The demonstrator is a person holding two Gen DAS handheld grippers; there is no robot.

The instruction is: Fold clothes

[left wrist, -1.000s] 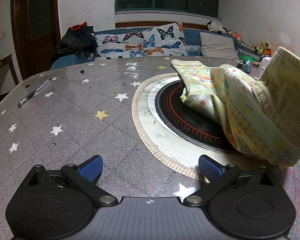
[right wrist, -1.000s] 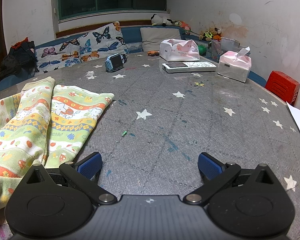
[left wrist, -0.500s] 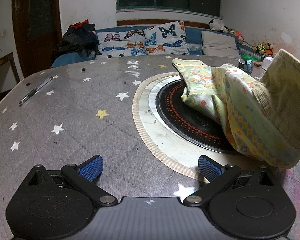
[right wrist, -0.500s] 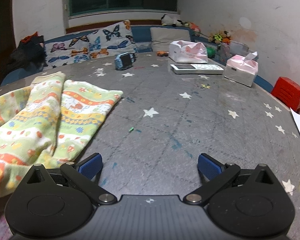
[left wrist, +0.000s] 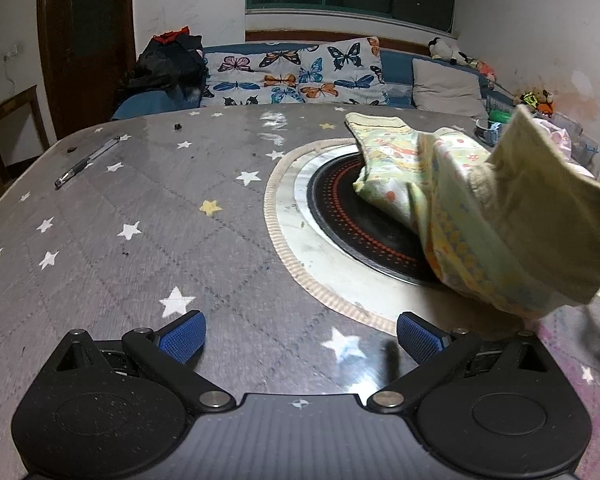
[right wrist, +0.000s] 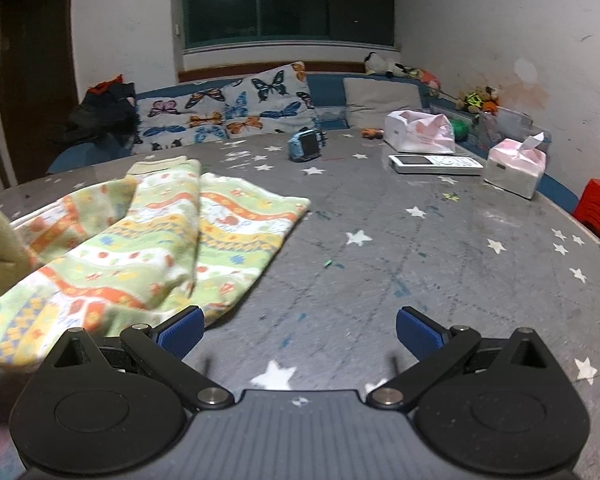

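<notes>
A child's patterned garment, pale green and yellow with orange prints, lies crumpled on the star-print table, partly over the round black hotplate. Its ribbed waistband stands up at the right. In the right wrist view the same garment lies spread at the left, legs pointing away. My left gripper is open and empty, low over the table, left of the garment. My right gripper is open and empty, its left pad at the garment's near edge.
A pen lies at the far left of the table. A blue toy, a remote, a pink bag and a tissue pack sit at the far right. A sofa with butterfly cushions stands behind.
Both grippers have shifted a little and lifted their view; the garment now sits closer to my right gripper's left pad. Both grippers stay open.
</notes>
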